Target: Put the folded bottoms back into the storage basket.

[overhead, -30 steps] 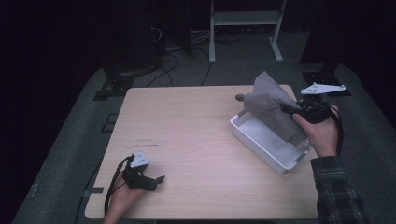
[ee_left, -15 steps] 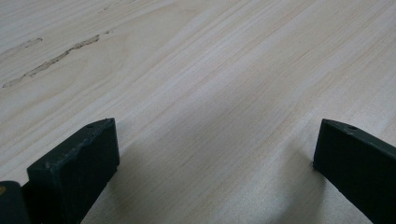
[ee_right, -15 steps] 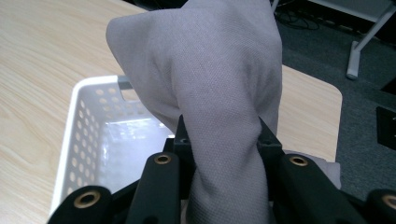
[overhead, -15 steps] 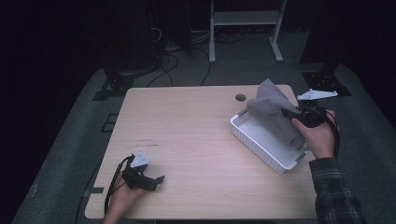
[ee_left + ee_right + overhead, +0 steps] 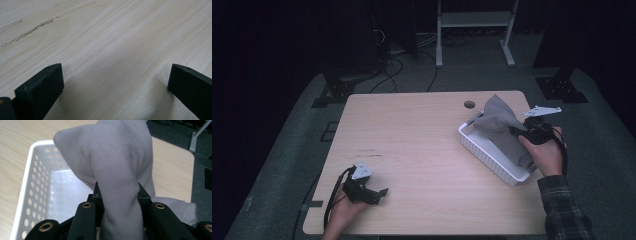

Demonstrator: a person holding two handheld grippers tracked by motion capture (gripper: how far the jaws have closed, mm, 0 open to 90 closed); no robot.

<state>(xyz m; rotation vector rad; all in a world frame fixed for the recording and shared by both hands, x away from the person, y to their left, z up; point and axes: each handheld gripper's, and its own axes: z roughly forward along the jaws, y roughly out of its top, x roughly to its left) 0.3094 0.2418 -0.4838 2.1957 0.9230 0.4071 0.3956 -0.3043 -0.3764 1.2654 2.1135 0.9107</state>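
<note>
Near the bench's [image 5: 427,145] front left corner, the left claw [image 5: 379,194] rests low on the wood in the person's left hand [image 5: 343,210], its cable looping back toward the front edge. In the left gripper view its two black jaws stand well apart with only bare wood grain between them, and nothing is gripped.

Toward the right edge of the bench sits the white perforated basket [image 5: 484,155], set at an angle to the bench's sides, with a small round hole [image 5: 469,104] in the benchtop just behind it. The grey cloth [image 5: 499,122] rises in a peak above the basket while its lower folds hang down inside, seemingly reaching the basket floor, though the high view is too dim to be sure.

The right claw [image 5: 515,131], held in the right hand [image 5: 546,154] over the basket's right side, is clamped on a bunched fold of the cloth; the right gripper view shows the fabric pinched between both jaws above the basket's open interior
</note>
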